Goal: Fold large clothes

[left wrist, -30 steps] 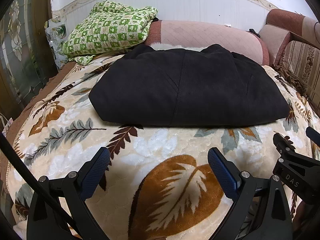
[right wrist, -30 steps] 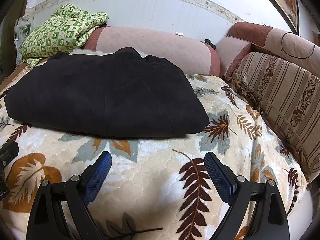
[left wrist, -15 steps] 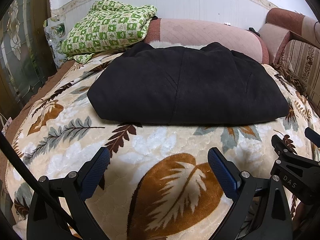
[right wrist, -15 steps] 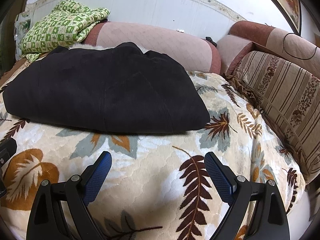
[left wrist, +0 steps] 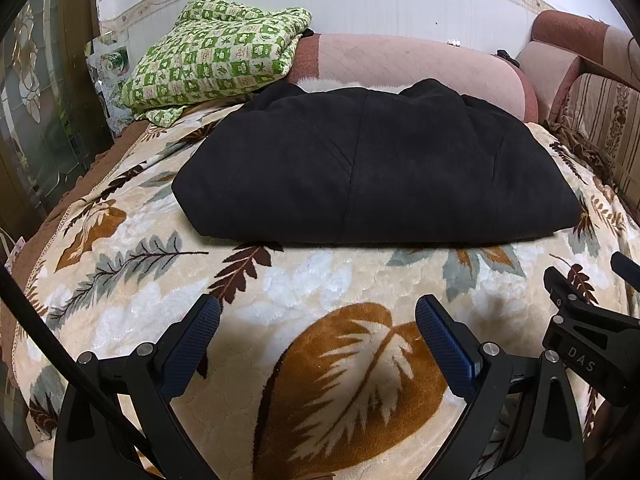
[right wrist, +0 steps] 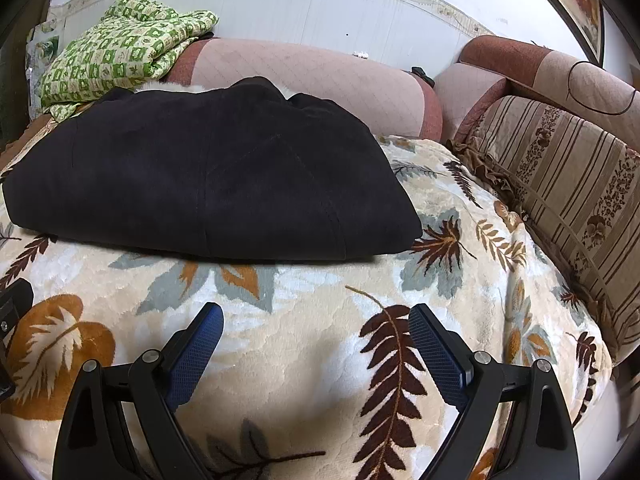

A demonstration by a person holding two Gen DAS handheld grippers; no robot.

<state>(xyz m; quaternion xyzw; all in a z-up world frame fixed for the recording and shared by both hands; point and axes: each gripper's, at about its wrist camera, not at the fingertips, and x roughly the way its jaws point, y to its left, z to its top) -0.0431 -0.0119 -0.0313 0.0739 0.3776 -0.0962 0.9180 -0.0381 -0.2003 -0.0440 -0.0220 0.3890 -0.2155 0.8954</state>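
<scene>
Left wrist view: folded black garment [left wrist: 372, 164] lies on the leaf-patterned blanket [left wrist: 280, 292], well ahead of both grippers. Left gripper [left wrist: 318, 320] and right gripper [right wrist: 316, 320] hover spread wide, holding nothing, above the blanket.

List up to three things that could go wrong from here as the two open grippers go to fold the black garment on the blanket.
1. The black garment is thick and already doubled; a shallow pinch by the left gripper may take only the top layer, so the fold could slide apart.
2. The blanket is plush, so the right gripper might snag it along with the garment's edge.
3. White lining shows at the far edge; another fold may leave it sticking out.
</scene>
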